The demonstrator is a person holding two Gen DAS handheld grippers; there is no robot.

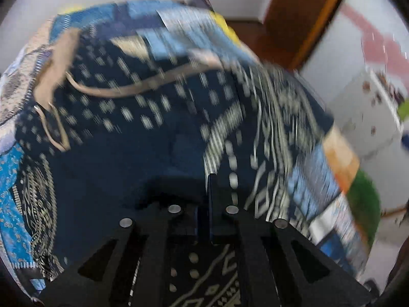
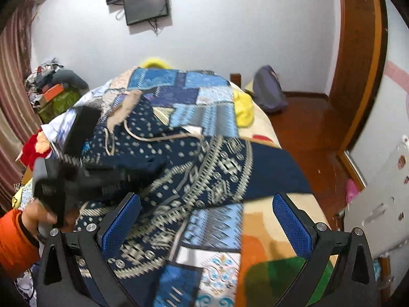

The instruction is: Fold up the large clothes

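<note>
With the navy patterned garment [image 2: 194, 168] spread on the bed [image 2: 265, 220] over the patchwork quilt [image 2: 204, 102], the left gripper [image 1: 204, 199], jaws together apparently pinching its cloth, should carry the edge flat across while the right gripper [image 2: 207, 220], jaws wide apart and empty, pins the fold line.

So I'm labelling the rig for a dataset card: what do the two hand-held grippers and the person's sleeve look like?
The right hand-held gripper has black angular arms with triangular cut-outs and silver round pins; its fingers carry blue ribbed pads. The left hand-held gripper has the same black frame, cut-outs and pins, with a blue strip between its fingers. The person's sleeve is bright orange with a dark cuff.
</note>
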